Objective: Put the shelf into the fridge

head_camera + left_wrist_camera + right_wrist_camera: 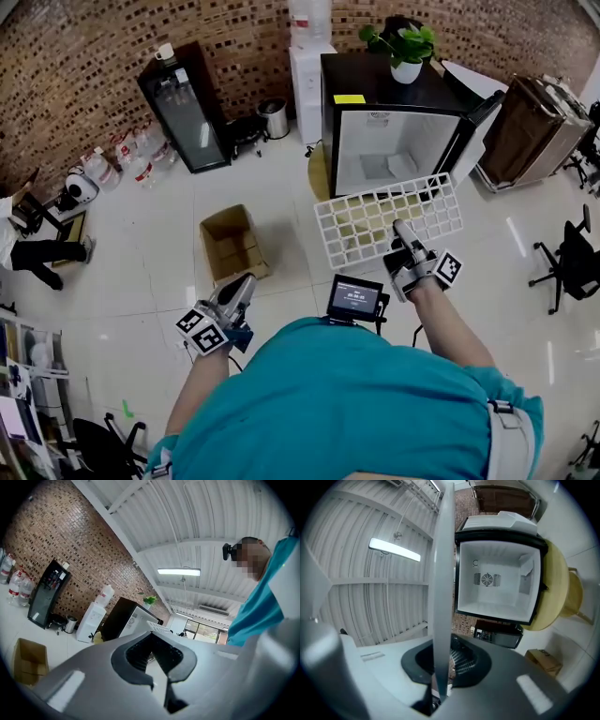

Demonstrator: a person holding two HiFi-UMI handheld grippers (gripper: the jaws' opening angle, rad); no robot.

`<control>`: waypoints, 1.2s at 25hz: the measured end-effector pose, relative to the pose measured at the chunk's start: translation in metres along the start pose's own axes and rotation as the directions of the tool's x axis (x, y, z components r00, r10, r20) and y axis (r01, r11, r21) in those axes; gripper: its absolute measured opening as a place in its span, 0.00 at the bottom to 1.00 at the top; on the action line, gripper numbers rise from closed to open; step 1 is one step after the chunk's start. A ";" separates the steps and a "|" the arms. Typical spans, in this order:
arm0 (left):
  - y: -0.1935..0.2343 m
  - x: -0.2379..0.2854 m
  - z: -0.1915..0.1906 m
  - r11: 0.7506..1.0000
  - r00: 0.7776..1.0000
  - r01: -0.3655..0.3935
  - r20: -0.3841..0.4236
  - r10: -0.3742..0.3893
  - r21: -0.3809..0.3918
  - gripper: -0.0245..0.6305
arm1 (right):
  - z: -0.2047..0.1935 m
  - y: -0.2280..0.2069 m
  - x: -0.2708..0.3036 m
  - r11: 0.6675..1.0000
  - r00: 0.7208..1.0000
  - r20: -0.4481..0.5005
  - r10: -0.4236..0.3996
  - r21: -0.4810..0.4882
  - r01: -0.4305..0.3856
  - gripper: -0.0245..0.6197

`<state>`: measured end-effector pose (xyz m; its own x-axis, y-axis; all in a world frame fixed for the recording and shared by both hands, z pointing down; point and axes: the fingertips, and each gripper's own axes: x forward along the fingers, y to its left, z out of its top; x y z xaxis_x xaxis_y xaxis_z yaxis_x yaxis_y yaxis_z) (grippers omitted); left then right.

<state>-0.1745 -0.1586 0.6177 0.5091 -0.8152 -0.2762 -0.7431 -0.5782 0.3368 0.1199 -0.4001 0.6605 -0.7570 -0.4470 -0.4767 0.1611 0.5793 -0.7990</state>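
My right gripper (402,230) is shut on the near edge of the white wire shelf (375,217) and holds it in the air in front of the fridge (394,84). The black fridge stands with its door open and its white inside bare. In the right gripper view the shelf (442,573) runs edge-on as a pale vertical bar, clamped between the jaws of the right gripper (440,672), with the fridge's open cavity (497,581) just to its right. My left gripper (244,284) hangs low at the left, well away from the shelf. In the left gripper view that gripper (157,660) is shut on nothing.
An open cardboard box (232,244) lies on the white floor left of the shelf. A potted plant (405,47) tops the fridge. A water dispenser (309,80), a bin (274,117), a black glass-door cooler (183,108) and water bottles (122,155) line the brick wall. A brown cabinet (525,131) and an office chair (572,262) stand at right.
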 end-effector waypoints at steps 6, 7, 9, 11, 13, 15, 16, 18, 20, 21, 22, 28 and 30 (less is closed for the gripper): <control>0.051 0.038 0.005 0.999 0.999 -0.021 -0.049 0.020 -0.024 0.04 | 0.039 -0.047 0.040 0.998 0.997 0.048 -0.056 0.045 0.054 0.08; 0.059 0.046 0.007 0.999 0.999 -0.024 -0.048 0.023 -0.029 0.04 | 0.048 -0.055 0.044 0.997 0.996 0.054 -0.065 0.045 0.063 0.08; 0.071 0.065 0.014 0.999 0.999 -0.019 -0.048 0.017 -0.039 0.04 | 0.066 -0.064 0.053 0.996 0.994 0.067 -0.084 0.043 0.081 0.08; 0.088 0.083 0.031 0.999 0.998 0.000 -0.064 -0.004 -0.051 0.04 | 0.079 -0.069 0.069 0.993 0.990 0.089 -0.113 0.042 0.109 0.08; 0.114 0.097 0.052 0.997 0.996 0.031 -0.085 -0.037 -0.069 0.04 | 0.086 -0.072 0.091 0.988 0.982 0.118 -0.150 0.040 0.146 0.08; 0.146 0.108 0.073 0.994 0.993 0.066 -0.095 -0.074 -0.087 0.04 | 0.090 -0.075 0.117 0.983 0.972 0.146 -0.184 0.041 0.180 0.08; 0.161 0.112 0.084 0.992 0.991 0.084 -0.101 -0.093 -0.097 0.04 | 0.089 -0.075 0.129 0.980 0.967 0.161 -0.200 0.046 0.195 0.08; 0.187 0.120 0.103 0.985 0.983 0.123 -0.122 -0.138 -0.117 0.04 | 0.089 -0.074 0.147 0.974 0.953 0.200 -0.227 0.062 0.219 0.08; 0.210 0.132 0.121 0.977 0.971 0.169 -0.146 -0.188 -0.134 0.04 | 0.094 -0.074 0.162 0.968 0.936 0.247 -0.250 0.074 0.239 0.08; 0.222 0.140 0.128 0.971 0.965 0.190 -0.157 -0.211 -0.143 0.04 | 0.098 -0.075 0.171 0.966 0.928 0.270 -0.258 0.077 0.246 0.08; 0.233 0.148 0.133 0.966 0.958 0.208 -0.168 -0.232 -0.152 0.04 | 0.103 -0.078 0.180 0.965 0.920 0.289 -0.264 0.080 0.251 0.08; 0.259 0.195 0.123 0.953 0.939 0.238 -0.205 -0.274 -0.186 0.04 | 0.132 -0.105 0.189 0.946 0.897 0.300 -0.324 0.103 0.307 0.08; 0.263 0.203 0.114 0.957 0.944 0.223 -0.206 -0.259 -0.184 0.04 | 0.138 -0.119 0.189 0.945 0.902 0.283 -0.326 0.127 0.302 0.08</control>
<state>-0.3160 -0.4727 0.5474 0.7622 -0.6266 -0.1629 -0.5181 -0.7412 0.4268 0.0447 -0.6475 0.6147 -0.5558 -0.7852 -0.2729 0.0044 0.3255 -0.9455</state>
